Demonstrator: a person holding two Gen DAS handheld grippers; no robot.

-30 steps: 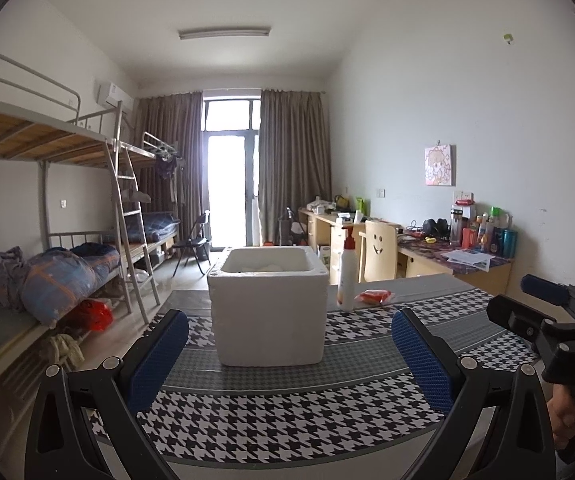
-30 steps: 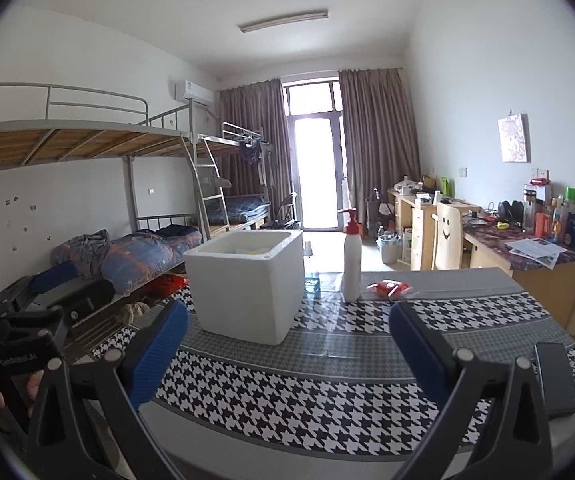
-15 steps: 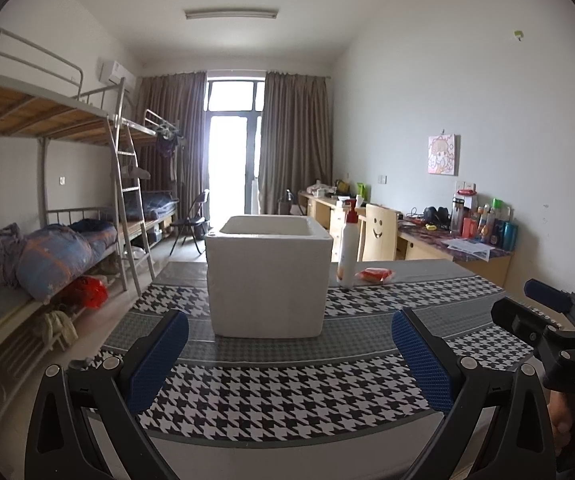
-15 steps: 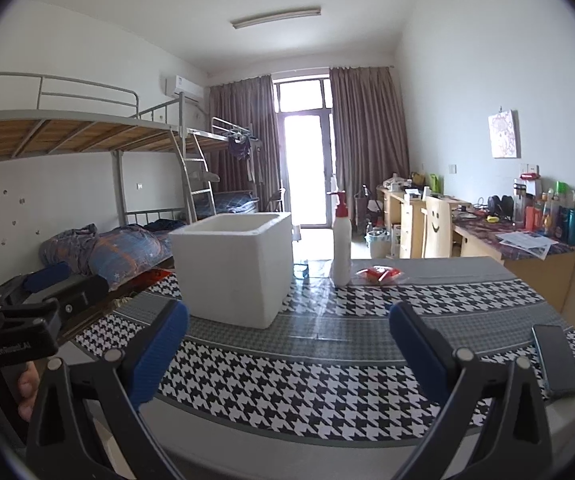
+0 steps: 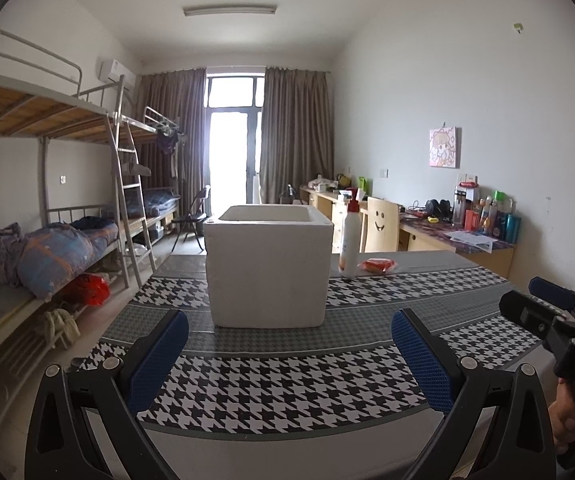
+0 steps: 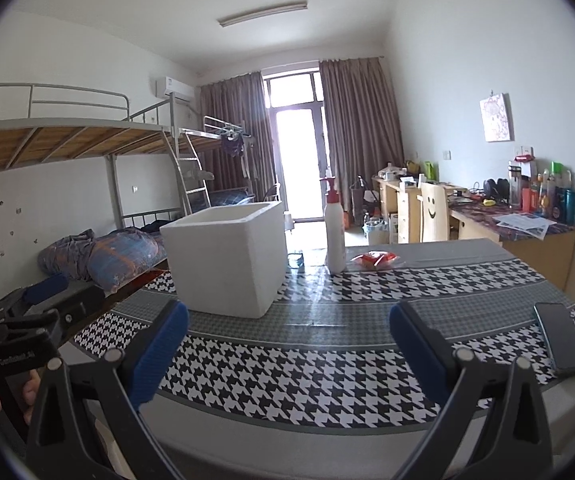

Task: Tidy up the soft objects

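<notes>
White foam makes up the box standing upright on the table, which is covered in a black-and-white houndstooth cloth with grey bands. Seen from the left wrist, the box sits at 12 o'clock, well beyond the fingertips; from the right wrist it lies toward 11 o'clock. What the box holds cannot be seen from this low angle.

Just beside the box, toward 1 o'clock in the left view, a white pump bottle with a red top stands upright. Near the bottle, further right, a small red packet lies flat on the cloth, apart from the bottle.

Both tools hang over the near edge of the table. The left gripper has its blue pads spread wide with nothing between them. The right gripper is likewise spread wide and holds nothing. A dark phone lies flat at about 3 o'clock in the right view, just beyond the right finger.
</notes>
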